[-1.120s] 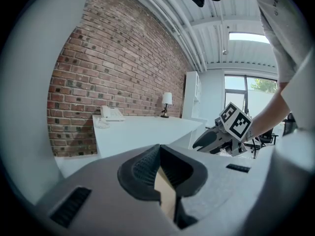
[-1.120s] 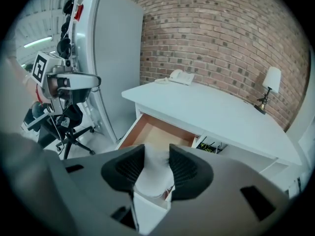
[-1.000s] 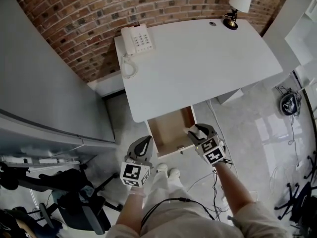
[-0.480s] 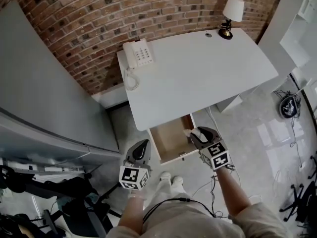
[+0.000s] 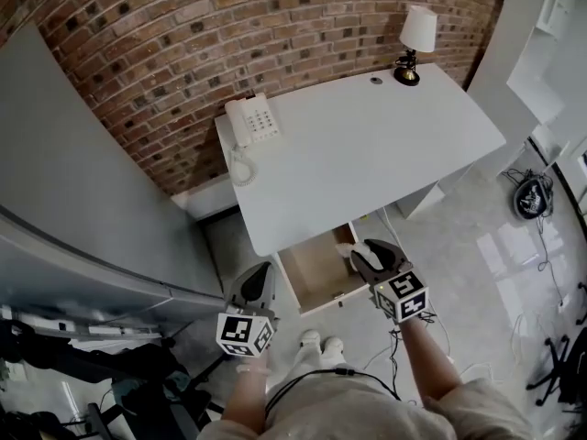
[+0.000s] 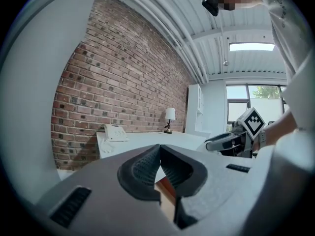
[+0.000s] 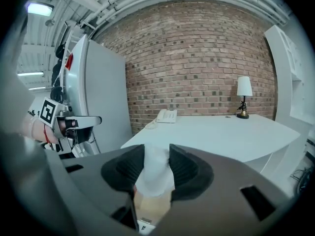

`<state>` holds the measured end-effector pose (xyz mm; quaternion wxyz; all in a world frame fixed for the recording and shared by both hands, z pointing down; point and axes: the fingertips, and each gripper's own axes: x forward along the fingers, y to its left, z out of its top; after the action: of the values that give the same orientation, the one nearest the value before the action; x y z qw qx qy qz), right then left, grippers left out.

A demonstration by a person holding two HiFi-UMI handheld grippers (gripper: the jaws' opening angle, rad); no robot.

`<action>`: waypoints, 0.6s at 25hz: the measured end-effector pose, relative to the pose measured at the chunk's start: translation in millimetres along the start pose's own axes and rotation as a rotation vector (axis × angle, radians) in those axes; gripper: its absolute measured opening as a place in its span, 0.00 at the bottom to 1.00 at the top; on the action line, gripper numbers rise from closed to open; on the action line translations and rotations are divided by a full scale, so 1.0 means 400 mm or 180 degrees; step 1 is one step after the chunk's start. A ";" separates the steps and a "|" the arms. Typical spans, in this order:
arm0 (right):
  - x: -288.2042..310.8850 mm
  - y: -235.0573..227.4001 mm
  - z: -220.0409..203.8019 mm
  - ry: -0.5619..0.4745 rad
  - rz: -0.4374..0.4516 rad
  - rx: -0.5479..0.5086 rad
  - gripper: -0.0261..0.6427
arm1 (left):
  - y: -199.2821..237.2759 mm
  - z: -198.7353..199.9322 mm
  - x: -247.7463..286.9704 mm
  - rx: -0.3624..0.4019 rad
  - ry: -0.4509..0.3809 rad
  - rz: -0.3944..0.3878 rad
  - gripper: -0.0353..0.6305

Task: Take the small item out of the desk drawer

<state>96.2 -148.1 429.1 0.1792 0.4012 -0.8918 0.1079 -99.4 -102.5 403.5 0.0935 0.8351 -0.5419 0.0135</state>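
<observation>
Person with two hand-held grippers, standing at a white desk [image 5: 367,145] whose wooden drawer [image 5: 316,299] is hanging pulled out. The right gripper [image 7: 156,166] is clamping a small white item [image 7: 155,177] between its ribbed pads, both pads pressing on the item's sides. The left gripper [image 6: 160,165] is carrying nothing, its jaws closed tip to tip, and is hovering just outside the drawer's left front corner. Compared with a second ago, both grippers are riding higher: the right one, then dipping into the drawer's right side, is now holding the item above the drawer's right rim, and its own camera is looking out across the desk surface above the drawer rather than into the box. The head camera is also backing away from the drawer, which is appearing smaller than before. The grip itself is looking unchanged, the white item showing at the jaw tips in all three head frames. A corded telephone [image 5: 252,120] is sitting beyond the drawer to the left and a table lamp [image 5: 415,37] far beyond it to the right, both untouched. Judged from this, the removal is essentially being completed: the item is clearing the drawer, whose visible floor is showing nothing else, and the drawer is remaining open.
</observation>
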 end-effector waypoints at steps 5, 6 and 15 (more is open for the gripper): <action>-0.030 0.005 0.048 -0.0149 -0.0013 -0.0038 0.28 | -0.008 0.052 -0.001 0.0056 -0.0107 -0.0037 0.05; -0.037 0.005 0.058 -0.0187 -0.0020 -0.0048 0.28 | -0.009 0.064 -0.002 0.0069 -0.0131 -0.0039 0.05; -0.097 0.004 0.133 -0.0497 -0.0119 -0.0071 0.28 | 0.001 0.132 -0.028 0.0224 -0.0252 0.0014 0.05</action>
<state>106.3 -138.5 364.9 0.1155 0.4230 -0.8965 0.0630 -108.4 -101.5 350.4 0.0424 0.8366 -0.5462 -0.0004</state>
